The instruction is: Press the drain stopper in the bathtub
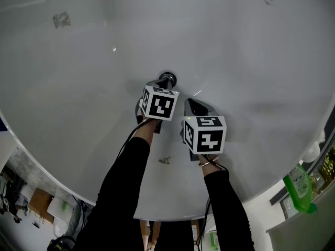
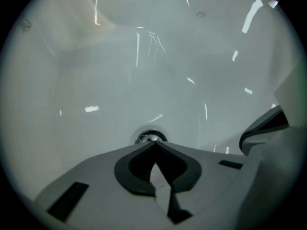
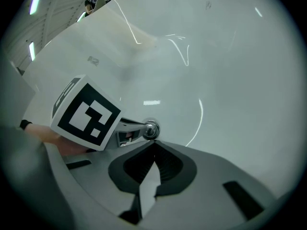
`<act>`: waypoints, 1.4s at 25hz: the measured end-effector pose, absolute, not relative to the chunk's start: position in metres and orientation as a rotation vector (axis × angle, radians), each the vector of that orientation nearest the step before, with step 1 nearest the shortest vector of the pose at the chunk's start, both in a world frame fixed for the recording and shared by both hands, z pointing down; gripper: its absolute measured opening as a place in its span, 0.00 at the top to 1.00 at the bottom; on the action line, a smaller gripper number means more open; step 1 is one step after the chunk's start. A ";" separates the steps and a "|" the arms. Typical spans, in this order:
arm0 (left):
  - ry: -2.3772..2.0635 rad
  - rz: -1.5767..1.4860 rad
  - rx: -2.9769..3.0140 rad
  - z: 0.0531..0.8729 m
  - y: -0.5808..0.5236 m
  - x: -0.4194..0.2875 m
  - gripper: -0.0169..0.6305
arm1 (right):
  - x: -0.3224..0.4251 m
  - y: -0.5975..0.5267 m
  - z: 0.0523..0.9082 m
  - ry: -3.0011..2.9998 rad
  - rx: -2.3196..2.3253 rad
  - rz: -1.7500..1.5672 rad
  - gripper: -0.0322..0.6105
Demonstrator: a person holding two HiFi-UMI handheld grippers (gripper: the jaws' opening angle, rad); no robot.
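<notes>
Both tools are shut, with nothing between the jaws on either one. Progress: the approach looks done, the press itself isn't confirmed. Target is the drain stopper [image 1: 169,78], a small chrome round at the low point of the bathtub [image 1: 73,77] floor. Doing the work is the left tool [image 1: 161,84], angled down with its closed tip right at the stopper. In the left gripper view the drain stopper [image 2: 150,138] peeks out just past the joined jaw tips. The right gripper view shows the nose of the left tool [image 3: 134,133] meeting the shiny drain stopper [image 3: 151,129] from the side. Looks like contact, but from these angles I can't tell whether it's bearing down or only resting there, nor whether the stopper sits up or down. Idle for now is the right tool [image 1: 194,106], just beside the left one, tip over bare tub floor, touching nothing I can see. My read: what's left is the push down with the left tip, then lifting clear.
</notes>
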State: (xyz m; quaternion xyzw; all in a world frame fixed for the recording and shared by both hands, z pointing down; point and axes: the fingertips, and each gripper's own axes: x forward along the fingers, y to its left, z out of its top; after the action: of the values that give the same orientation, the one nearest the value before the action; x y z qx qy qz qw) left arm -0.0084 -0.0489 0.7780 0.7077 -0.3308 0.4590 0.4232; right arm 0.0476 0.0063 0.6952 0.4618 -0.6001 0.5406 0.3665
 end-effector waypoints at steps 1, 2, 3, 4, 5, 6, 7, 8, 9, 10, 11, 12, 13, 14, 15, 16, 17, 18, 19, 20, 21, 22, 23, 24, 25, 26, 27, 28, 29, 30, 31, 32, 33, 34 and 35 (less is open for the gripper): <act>-0.828 1.147 1.771 0.775 -0.048 -0.010 0.97 | 0.047 0.005 0.693 -1.545 1.188 1.386 0.95; -0.828 1.145 1.772 0.771 -0.048 -0.012 0.97 | 0.046 0.004 0.690 -1.549 1.190 1.383 0.95; -0.829 1.142 1.774 0.766 -0.048 -0.014 0.97 | 0.046 0.003 0.688 -1.554 1.191 1.381 0.95; -0.830 1.139 1.777 0.761 -0.047 -0.015 0.97 | 0.045 0.001 0.685 -1.559 1.193 1.380 0.95; -0.830 1.136 1.781 0.756 -0.047 -0.017 0.97 | 0.045 0.000 0.682 -1.563 1.197 1.381 0.95; -0.831 1.133 1.786 0.751 -0.047 -0.018 0.97 | 0.044 -0.001 0.679 -1.566 1.201 1.384 0.95; -0.832 1.129 1.792 0.745 -0.048 -0.019 0.97 | 0.044 -0.002 0.676 -1.567 1.207 1.388 0.95; -0.835 1.124 1.797 0.738 -0.048 -0.020 0.97 | 0.044 -0.003 0.672 -1.569 1.212 1.390 0.95; -0.840 1.117 1.801 0.732 -0.049 -0.022 0.97 | 0.045 -0.004 0.668 -1.571 1.218 1.389 0.95; -0.846 1.108 1.803 0.725 -0.049 -0.023 0.97 | 0.045 -0.005 0.664 -1.573 1.223 1.388 0.95; -0.852 1.098 1.805 0.718 -0.050 -0.024 0.97 | 0.045 -0.005 0.660 -1.575 1.227 1.387 0.95; -0.857 1.089 1.807 0.711 -0.050 -0.025 0.97 | 0.045 -0.005 0.656 -1.576 1.230 1.387 0.95; -0.859 1.082 1.809 0.705 -0.051 -0.026 0.97 | 0.045 -0.005 0.652 -1.577 1.232 1.388 0.95; -0.860 1.078 1.811 0.700 -0.051 -0.028 0.97 | 0.045 -0.004 0.648 -1.576 1.233 1.389 0.95; -0.859 1.076 1.812 0.694 -0.051 -0.029 0.97 | 0.045 -0.004 0.645 -1.575 1.235 1.389 0.95; -0.859 1.075 1.813 0.689 -0.051 -0.030 0.97 | 0.045 -0.003 0.642 -1.574 1.238 1.389 0.95; -0.860 1.073 1.815 0.684 -0.051 -0.031 0.97 | 0.045 -0.003 0.638 -1.574 1.241 1.388 0.95; -0.862 1.069 1.817 0.679 -0.051 -0.032 0.97 | 0.046 -0.003 0.634 -1.575 1.245 1.387 0.95; -0.864 1.066 1.819 0.674 -0.051 -0.032 0.97 | 0.046 -0.003 0.631 -1.577 1.247 1.386 0.95; -0.866 1.063 1.822 0.669 -0.051 -0.033 0.97 | 0.045 -0.003 0.627 -1.579 1.248 1.384 0.95; -0.867 1.062 1.824 0.664 -0.051 -0.034 0.97 | 0.045 -0.004 0.624 -1.582 1.249 1.381 0.95; -0.868 1.060 1.826 0.659 -0.050 -0.035 0.97 | 0.044 -0.004 0.620 -1.585 1.249 1.379 0.95; -0.869 1.058 1.828 0.654 -0.050 -0.036 0.97 | 0.044 -0.004 0.616 -1.588 1.249 1.376 0.95; -0.871 1.055 1.830 0.648 -0.049 -0.037 0.97 | 0.044 -0.005 0.613 -1.591 1.250 1.374 0.95; -0.872 1.052 1.833 0.643 -0.049 -0.038 0.97 | 0.043 -0.005 0.610 -1.594 1.252 1.372 0.95; -0.874 1.049 1.836 0.639 -0.048 -0.039 0.97 | 0.043 -0.005 0.606 -1.596 1.254 1.368 0.95; -0.876 1.046 1.838 0.634 -0.047 -0.040 0.97 | 0.043 -0.005 0.603 -1.599 1.255 1.365 0.95; -0.879 1.044 1.839 0.629 -0.045 -0.041 0.97 | 0.043 -0.005 0.600 -1.602 1.258 1.362 0.95; -0.881 1.041 1.840 0.625 -0.044 -0.042 0.97 | 0.043 -0.005 0.596 -1.605 1.260 1.360 0.95; -0.884 1.039 1.840 0.621 -0.043 -0.043 0.97 | 0.043 -0.005 0.593 -1.608 1.262 1.357 0.95; -0.887 1.036 1.841 0.616 -0.041 -0.043 0.97 | 0.044 -0.004 0.590 -1.611 1.264 1.353 0.95; -0.889 1.033 1.843 0.612 -0.040 -0.044 0.97 | 0.044 -0.004 0.587 -1.613 1.265 1.349 0.95; -0.891 1.030 1.844 0.608 -0.039 -0.045 0.97 | 0.044 -0.003 0.584 -1.615 1.266 1.344 0.95; -0.892 1.027 1.846 0.604 -0.038 -0.046 0.97 | 0.043 -0.003 0.581 -1.617 1.265 1.340 0.95; -0.895 1.024 1.847 0.600 -0.037 -0.048 0.97 | 0.042 -0.002 0.578 -1.620 1.263 1.336 0.95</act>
State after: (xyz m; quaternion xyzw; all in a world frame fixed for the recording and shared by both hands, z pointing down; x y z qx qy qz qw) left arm -0.0481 -0.0365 0.6003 0.7340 -0.3555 0.4068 0.4115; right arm 0.0420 -0.0020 0.5778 0.4851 -0.6219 0.5129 0.3389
